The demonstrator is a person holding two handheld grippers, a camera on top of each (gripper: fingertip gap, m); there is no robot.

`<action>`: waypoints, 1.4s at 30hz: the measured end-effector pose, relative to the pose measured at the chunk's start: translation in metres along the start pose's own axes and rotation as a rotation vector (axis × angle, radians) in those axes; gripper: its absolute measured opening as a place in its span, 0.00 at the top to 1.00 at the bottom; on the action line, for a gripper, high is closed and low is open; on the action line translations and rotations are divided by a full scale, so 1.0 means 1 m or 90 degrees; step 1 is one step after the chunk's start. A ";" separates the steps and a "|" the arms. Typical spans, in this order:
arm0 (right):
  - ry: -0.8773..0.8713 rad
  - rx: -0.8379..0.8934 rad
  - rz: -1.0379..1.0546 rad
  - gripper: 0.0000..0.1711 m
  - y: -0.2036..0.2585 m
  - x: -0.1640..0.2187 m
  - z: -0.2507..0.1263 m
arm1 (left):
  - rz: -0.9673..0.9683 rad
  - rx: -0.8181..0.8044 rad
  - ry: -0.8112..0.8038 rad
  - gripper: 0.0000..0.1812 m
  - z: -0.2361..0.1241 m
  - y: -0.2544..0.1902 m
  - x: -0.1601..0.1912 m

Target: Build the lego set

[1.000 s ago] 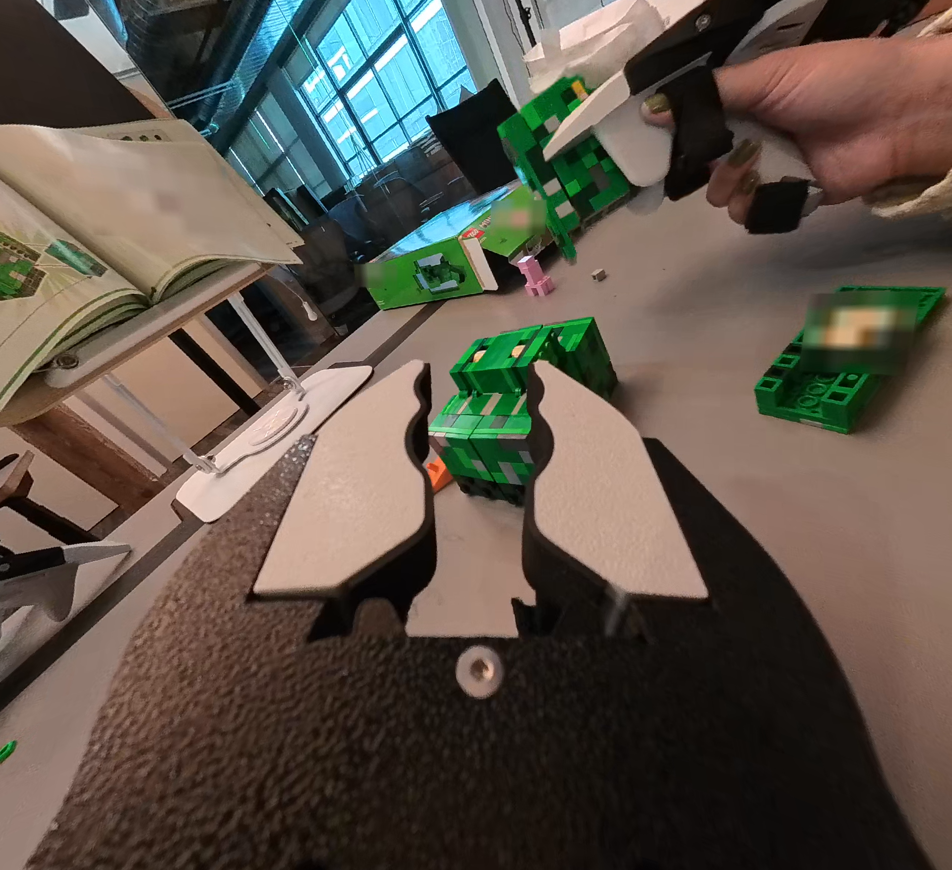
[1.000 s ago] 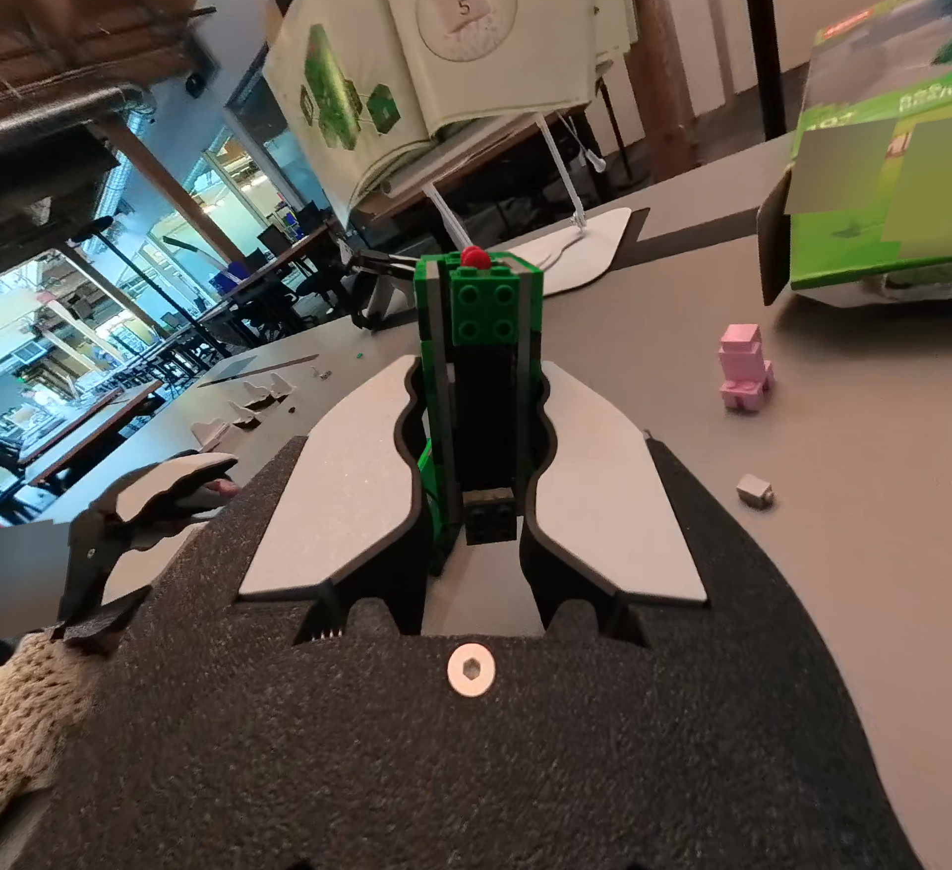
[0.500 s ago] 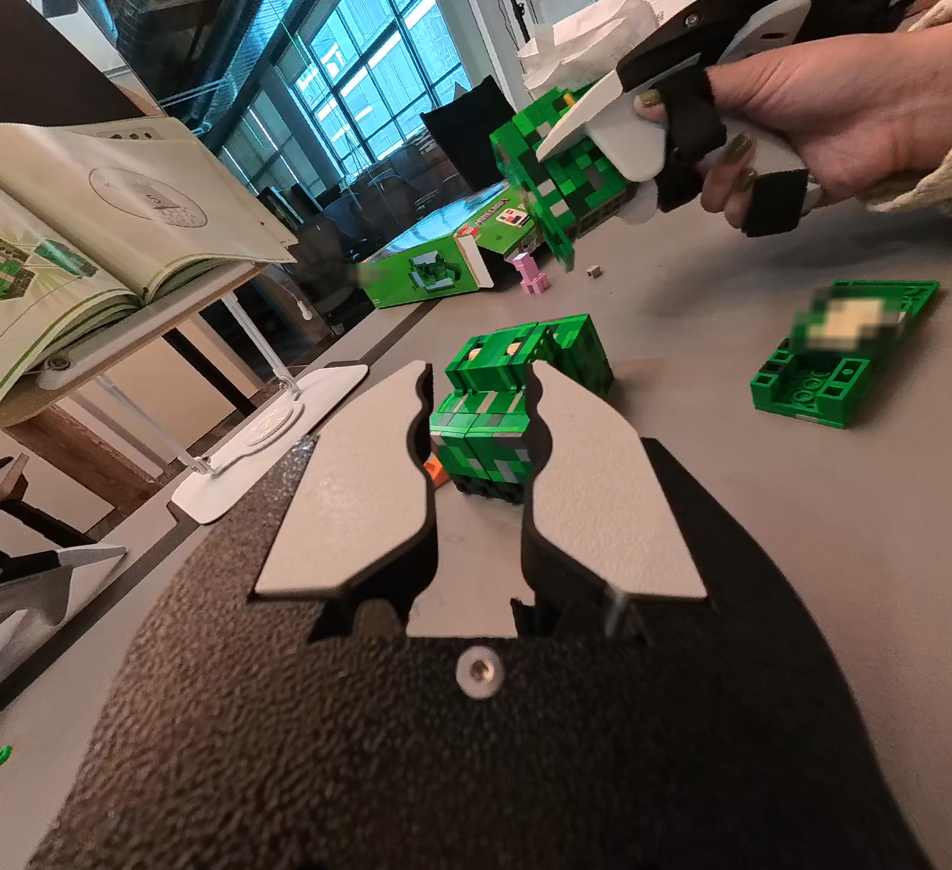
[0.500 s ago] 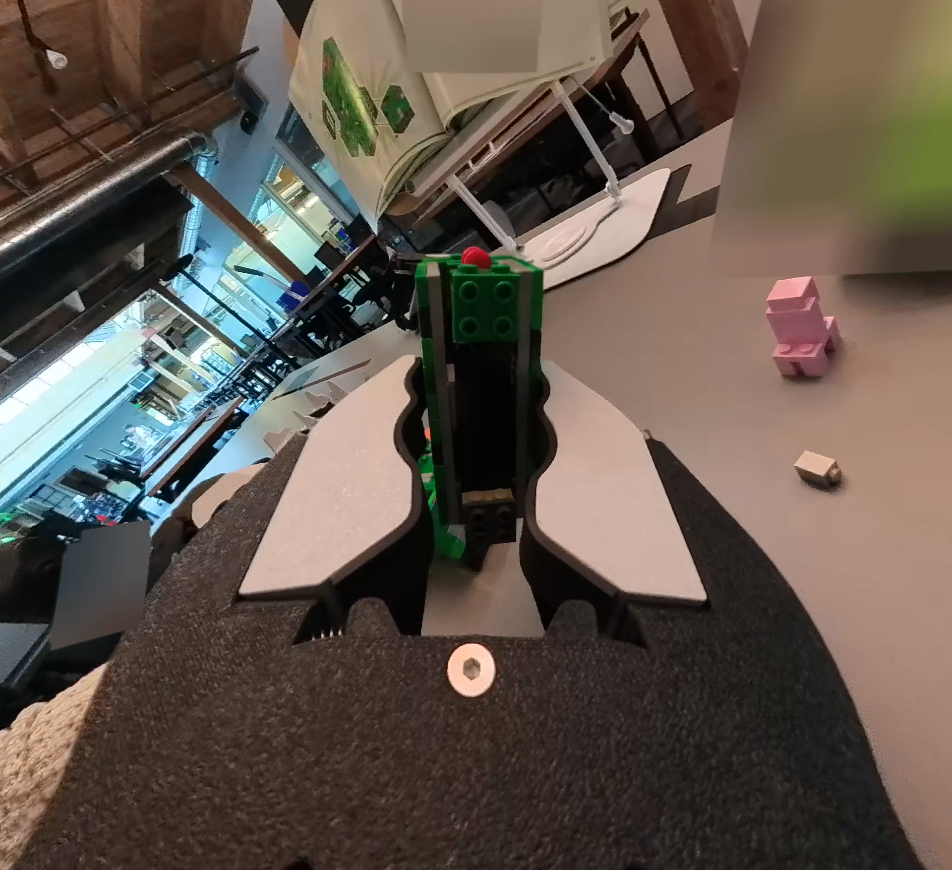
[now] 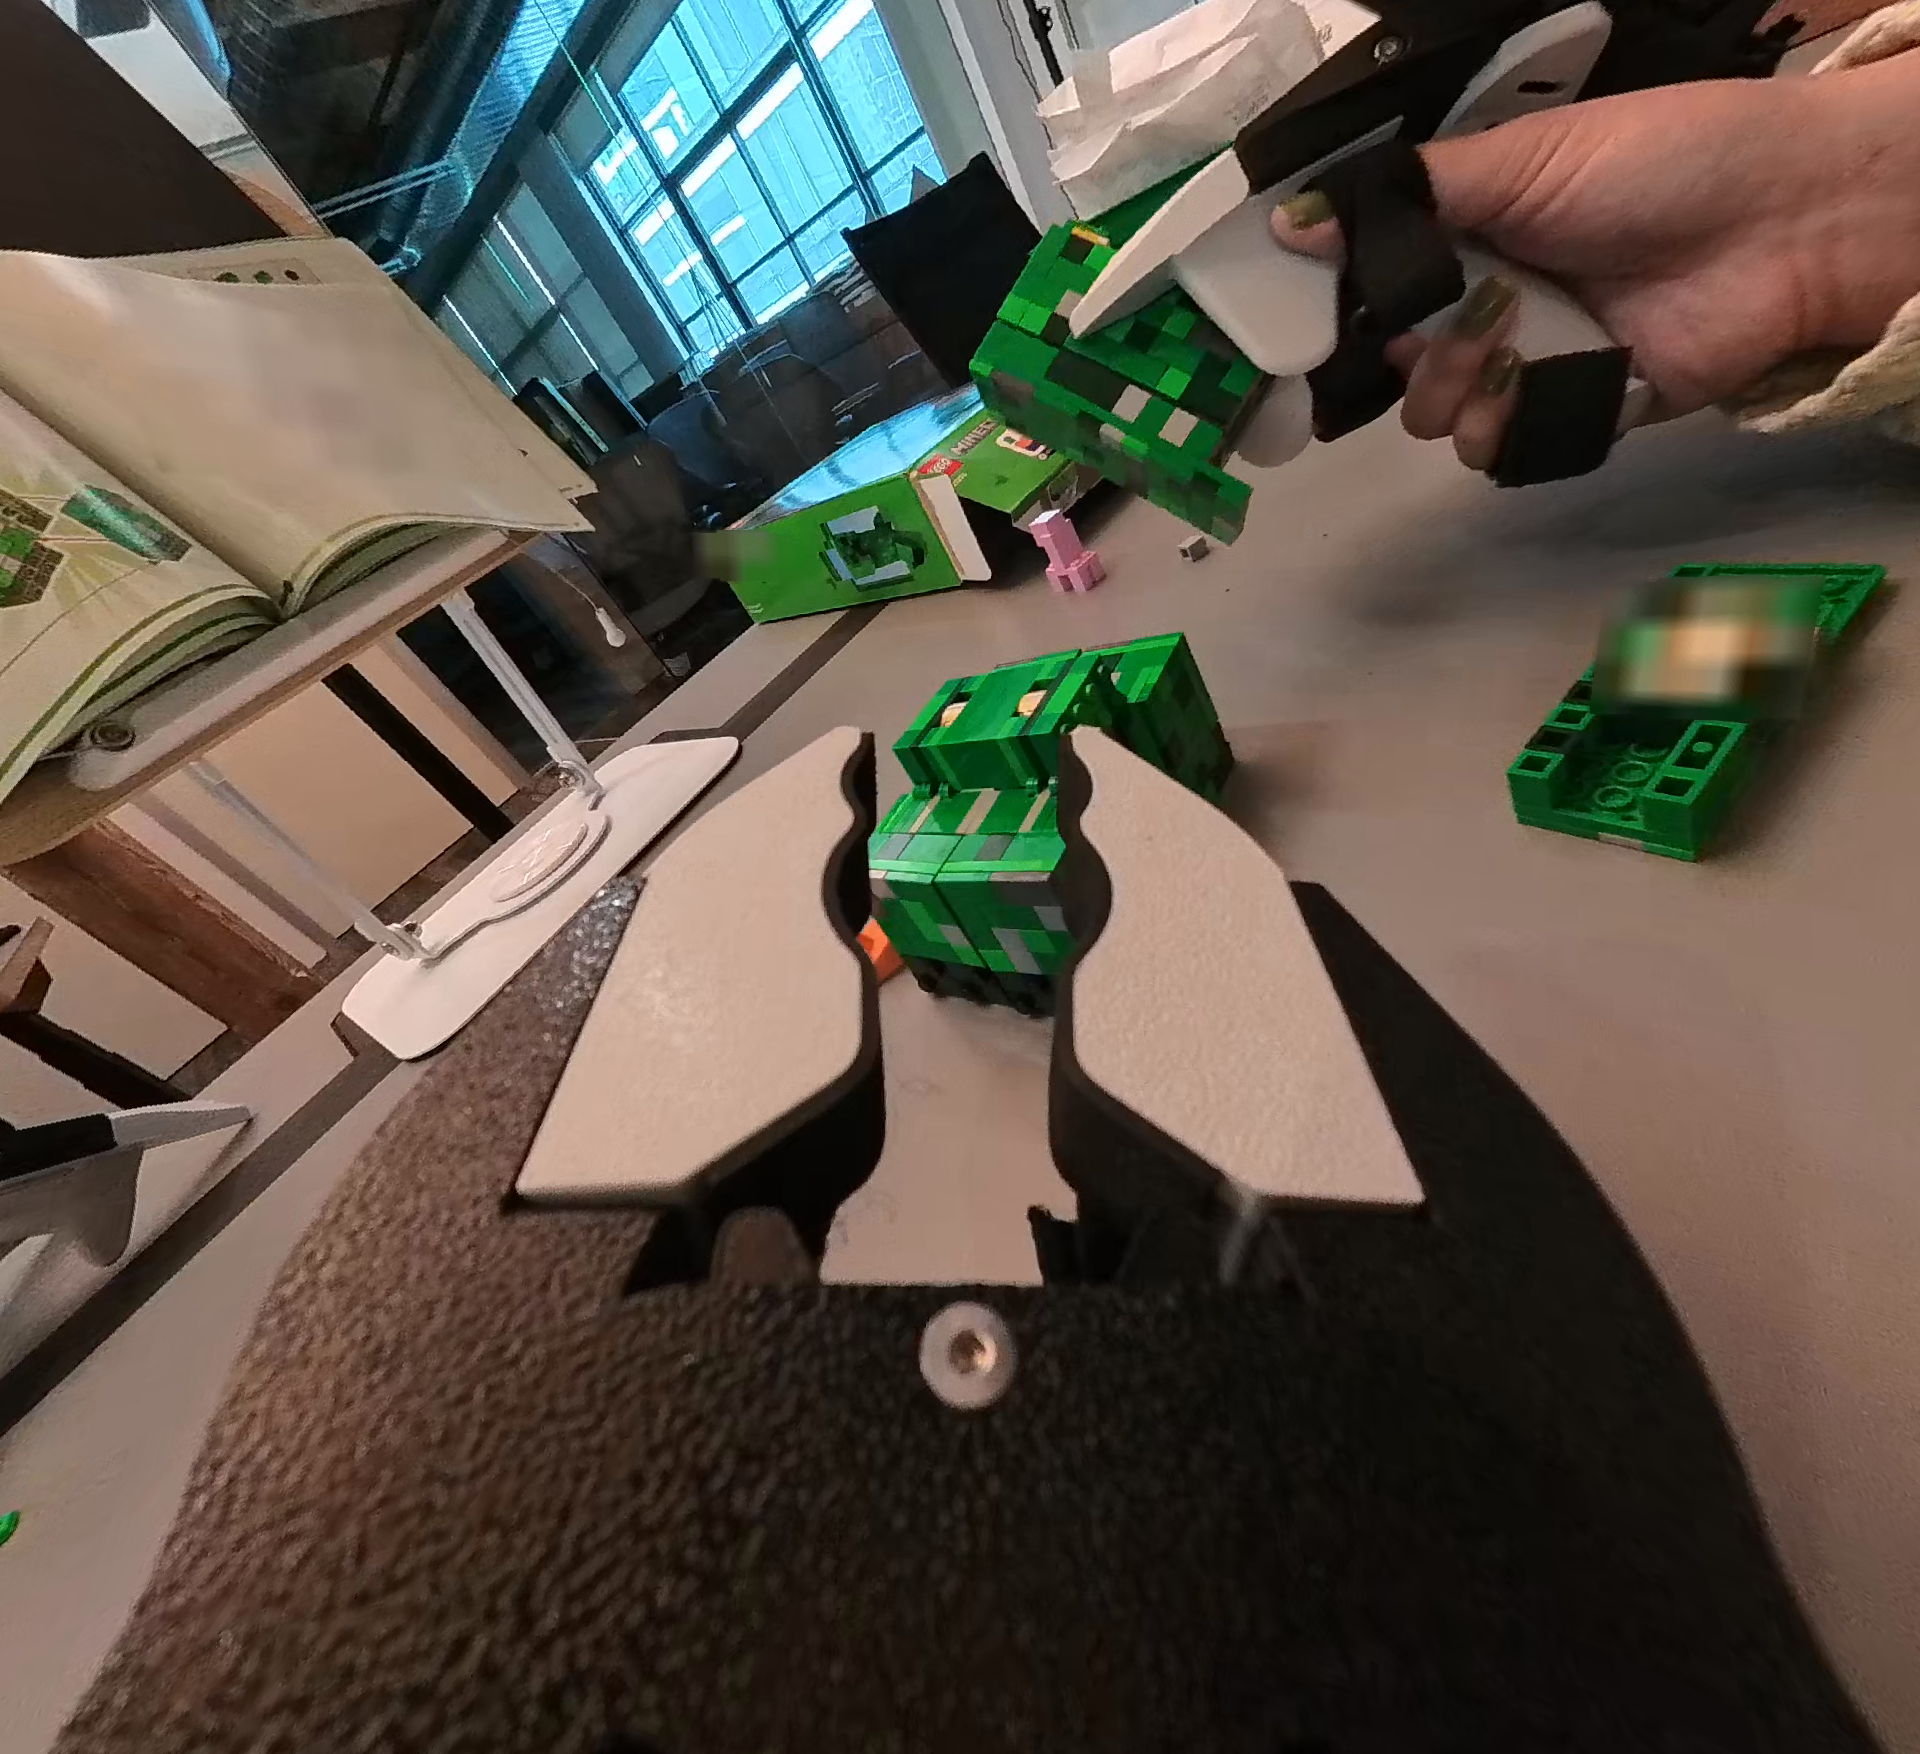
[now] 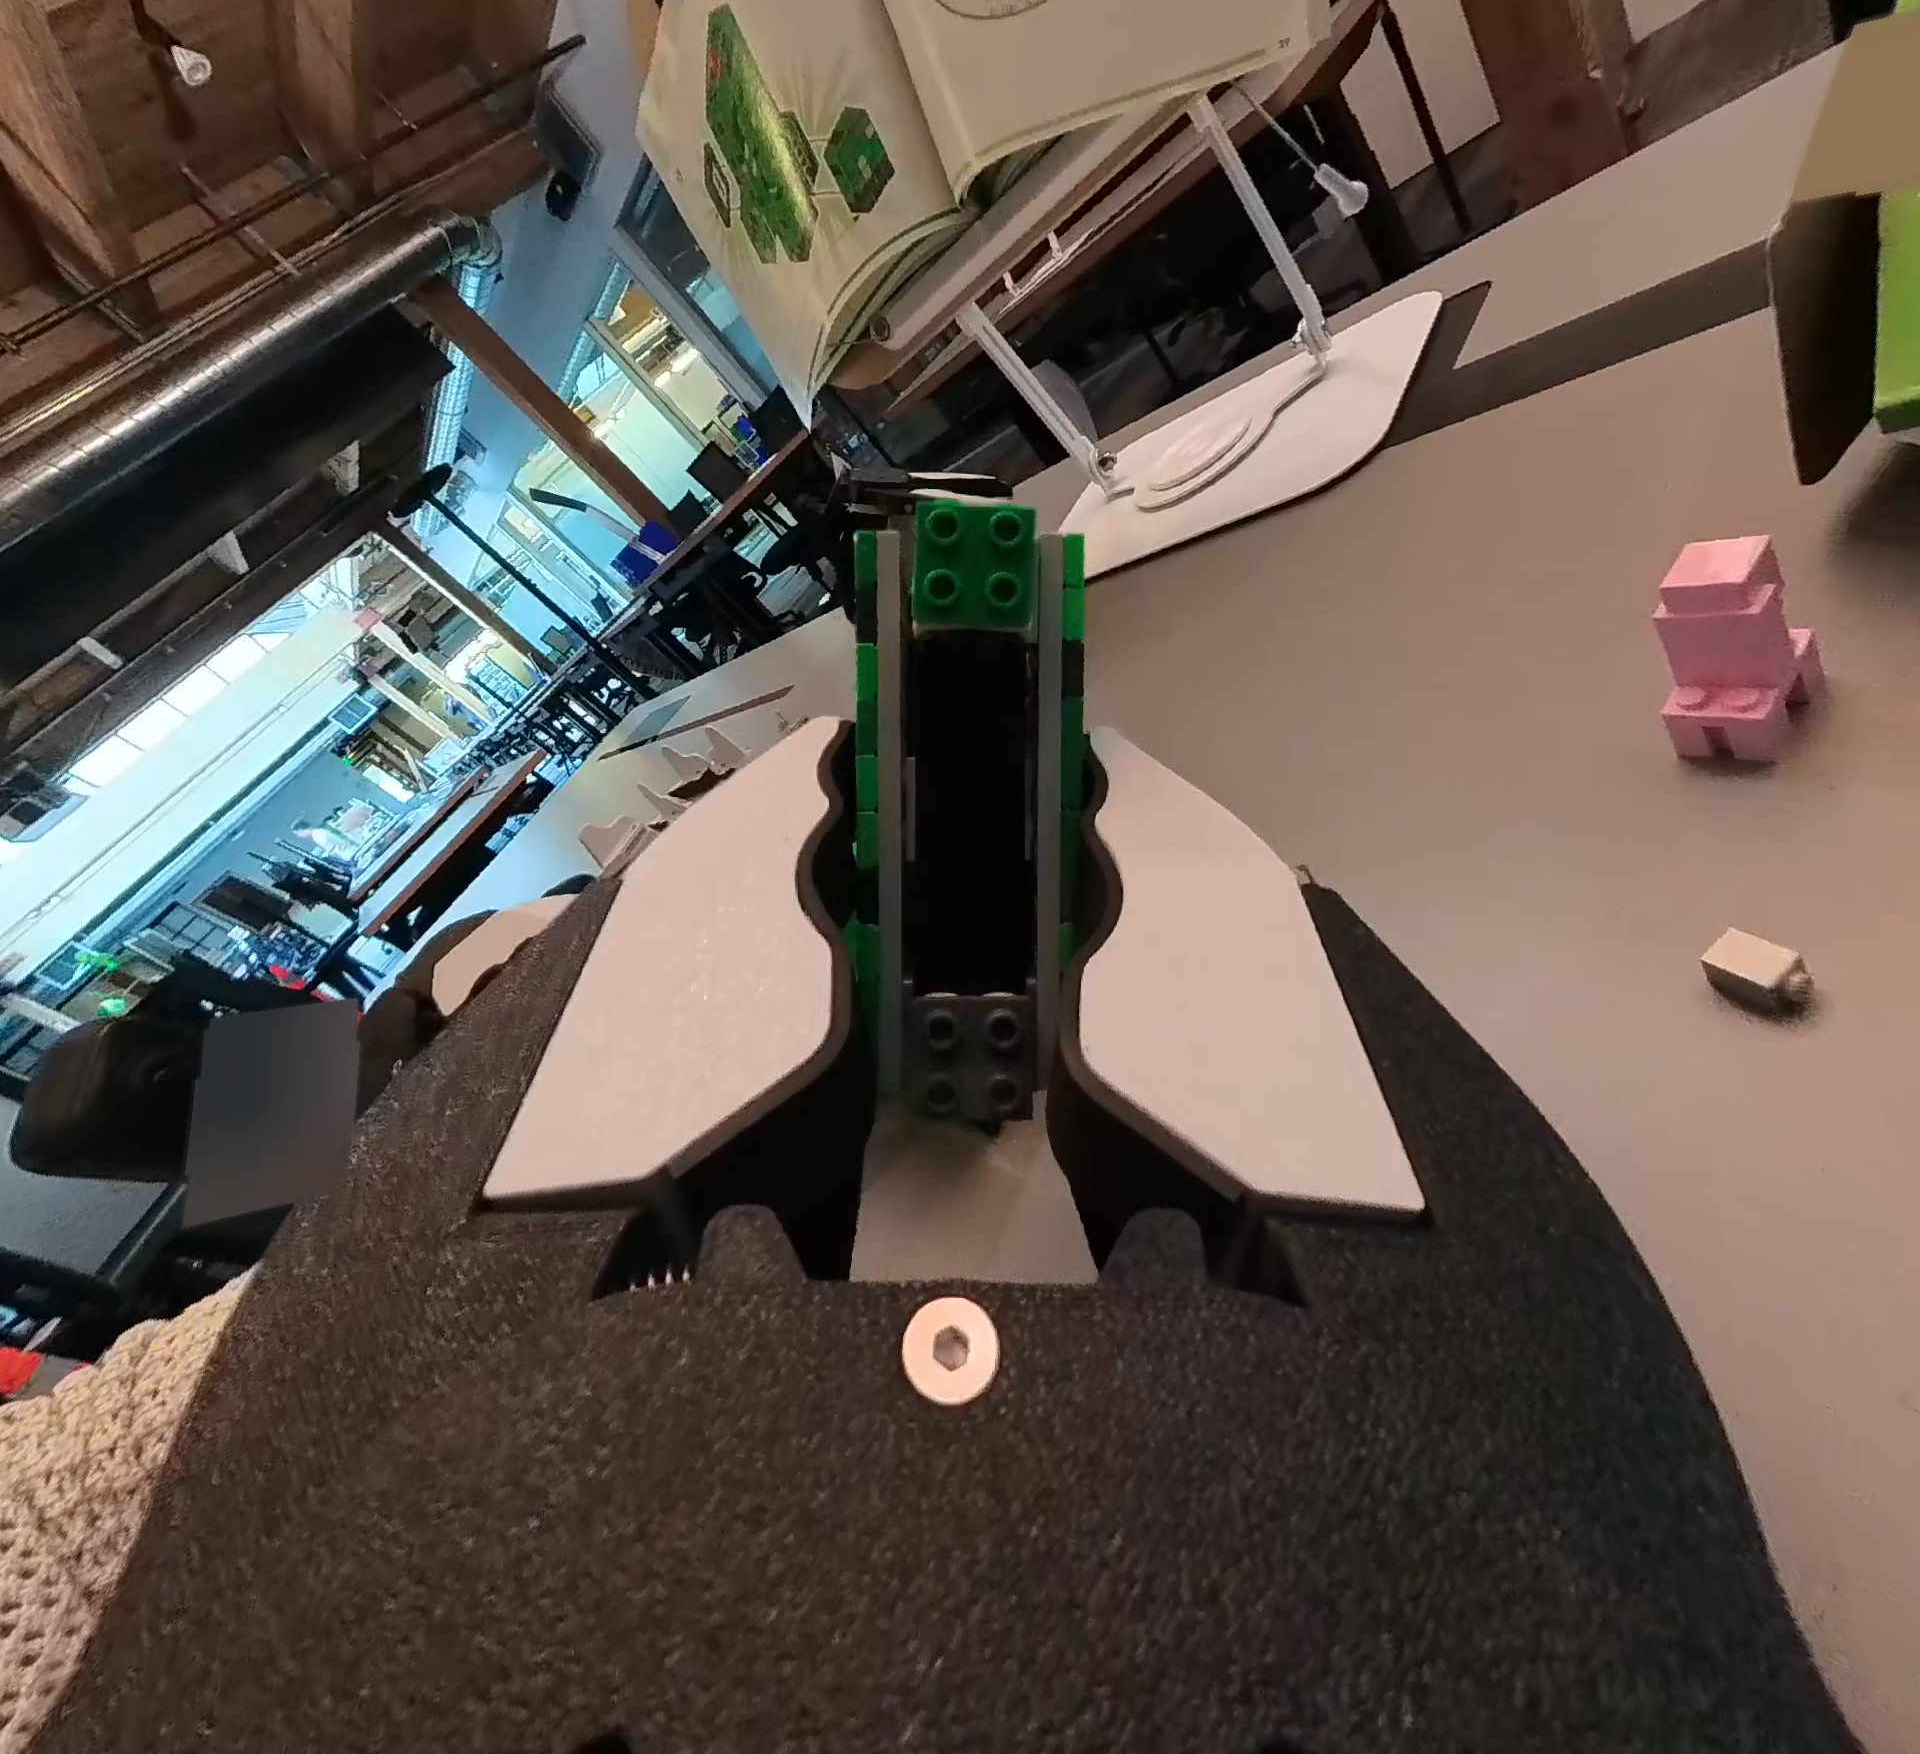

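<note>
The left gripper (image 5: 966,863) has its jaws closed on one green brick body (image 5: 971,883) that stands on the grey tabletop (image 5: 1558,1029). The right gripper (image 6: 961,873), held by a hand (image 5: 1662,250) above the tabletop, grips a second green build, a tall block (image 6: 971,769) with a dark hollow. Three more lego pieces lie loose: one green base section (image 5: 1662,748), one pink pig figure (image 6: 1735,665) and one small grey brick (image 6: 1756,972). One instruction book (image 6: 987,42) sits open on a stand, near what seems to be the far edge; one green box (image 5: 862,541) lies beyond.
</note>
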State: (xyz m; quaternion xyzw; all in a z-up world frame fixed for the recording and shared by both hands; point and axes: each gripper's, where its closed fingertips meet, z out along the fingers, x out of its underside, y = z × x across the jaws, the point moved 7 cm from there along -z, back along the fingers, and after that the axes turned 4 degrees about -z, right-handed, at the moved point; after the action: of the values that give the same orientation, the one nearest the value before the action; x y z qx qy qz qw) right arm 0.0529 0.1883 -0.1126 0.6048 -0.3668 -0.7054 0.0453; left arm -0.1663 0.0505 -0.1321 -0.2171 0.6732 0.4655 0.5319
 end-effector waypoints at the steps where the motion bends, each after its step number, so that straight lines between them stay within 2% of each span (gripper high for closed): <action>1: 0.002 -0.006 -0.002 0.78 0.001 0.000 0.000 | 0.000 0.000 0.000 0.82 0.000 0.000 0.000; 5: 0.006 -0.056 -0.016 0.78 0.008 0.002 0.004 | 0.001 0.002 -0.001 0.82 0.000 -0.001 -0.001; 8: 0.001 -0.146 -0.053 0.78 0.023 0.001 0.006 | -0.013 0.003 -0.012 0.82 -0.001 -0.001 -0.005; 11: 0.001 -0.272 -0.086 0.79 0.044 0.005 0.008 | -0.091 0.033 -0.038 0.79 0.002 -0.004 -0.019; 14: 0.021 -0.382 -0.104 0.78 0.064 0.012 0.008 | -0.196 0.104 -0.057 0.72 0.010 -0.016 -0.039; 20: 0.080 -0.501 -0.181 0.78 0.093 0.032 0.008 | -0.303 0.158 -0.088 0.67 0.023 -0.034 -0.058; 24: 0.083 -0.527 -0.212 0.78 0.101 0.039 0.007 | -0.330 0.175 -0.114 0.72 0.022 -0.035 -0.059; 30: 0.077 -0.526 -0.178 0.78 0.098 0.037 0.008 | -0.367 0.234 -0.120 0.80 0.016 -0.030 -0.054; 42: 0.107 -0.526 -0.184 0.78 0.097 0.038 0.008 | -0.402 0.267 -0.088 0.81 0.015 -0.028 -0.053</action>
State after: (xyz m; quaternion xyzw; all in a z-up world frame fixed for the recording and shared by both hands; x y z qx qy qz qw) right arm -0.0011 0.1019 -0.0885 0.6362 0.0390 -0.7404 0.2132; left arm -0.1186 0.0394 -0.0950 -0.2682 0.6167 0.1444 0.7259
